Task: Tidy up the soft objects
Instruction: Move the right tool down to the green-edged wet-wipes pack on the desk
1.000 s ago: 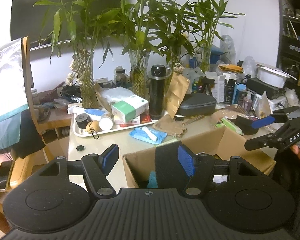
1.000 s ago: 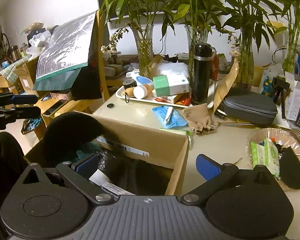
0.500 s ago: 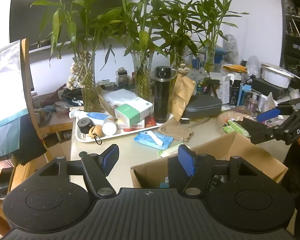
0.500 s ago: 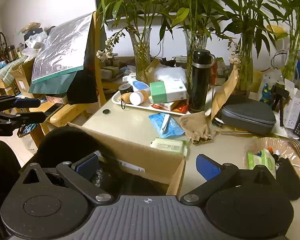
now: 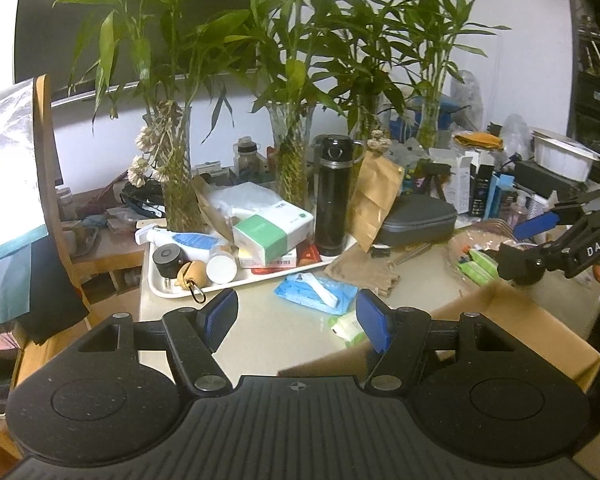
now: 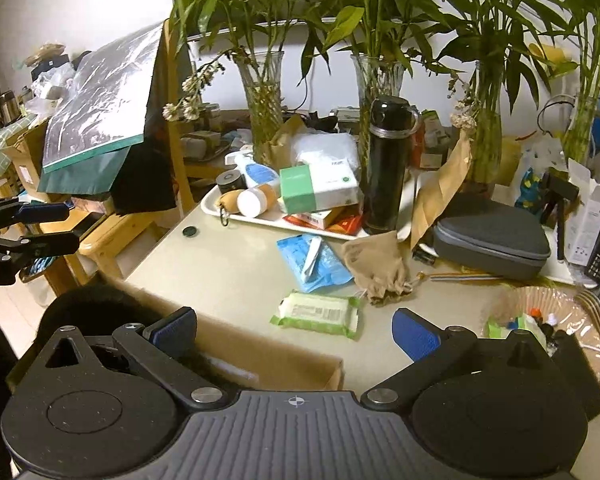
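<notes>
A cardboard box (image 6: pixel 268 364) stands at the table's near edge; it also shows in the left wrist view (image 5: pixel 512 320). A black fuzzy soft thing (image 6: pixel 88 304) lies at the box's left end. On the table lie a green wipes pack (image 6: pixel 316 314), a blue wipes pack (image 6: pixel 312 262) and a tan cloth pouch (image 6: pixel 376 266). My left gripper (image 5: pixel 296 320) is open and empty above the table, left of the box. My right gripper (image 6: pixel 296 330) is open and empty above the box's far wall. It also shows in the left wrist view (image 5: pixel 540 240).
A white tray (image 5: pixel 188 292) holds boxes, small bottles and a black flask (image 5: pixel 334 196). Glass vases of bamboo (image 5: pixel 290 168) stand behind it. A grey zip case (image 6: pixel 492 236) and a basket (image 6: pixel 540 312) sit at the right. A wooden chair (image 6: pixel 172 152) stands at the left.
Both grippers have risen and drawn back from the box, still open. The box interior has dropped out of sight and more of the table top shows, including the green wipes pack.
</notes>
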